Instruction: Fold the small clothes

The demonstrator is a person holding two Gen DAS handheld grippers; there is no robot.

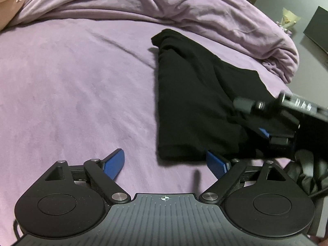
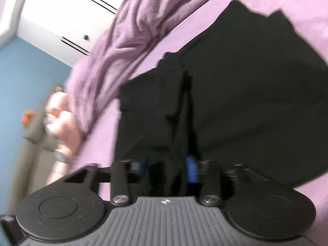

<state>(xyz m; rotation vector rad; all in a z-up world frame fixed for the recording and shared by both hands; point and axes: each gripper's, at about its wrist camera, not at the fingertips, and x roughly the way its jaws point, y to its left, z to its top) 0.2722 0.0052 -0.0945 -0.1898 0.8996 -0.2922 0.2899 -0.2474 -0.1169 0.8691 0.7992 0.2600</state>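
Observation:
A black garment [image 1: 192, 102] lies on the purple bed sheet [image 1: 78, 86], partly folded lengthwise. My left gripper [image 1: 166, 164] is open and empty, low over the sheet just in front of the garment's near left corner; its right blue finger [image 1: 216, 164] touches the garment's near edge. My right gripper [image 1: 264, 131] comes in from the right and is shut on a bunched fold of the garment. In the blurred right wrist view the gripper [image 2: 167, 164] pinches black cloth [image 2: 246, 94] between its blue pads [image 2: 190, 168].
A rumpled purple blanket [image 1: 184, 6] lies along the far side of the bed. The bed's right edge drops to a grey floor [image 1: 307, 53]. A pink object [image 2: 61, 119] sits beyond the bed's edge. A white wardrobe [image 2: 61, 16] stands behind.

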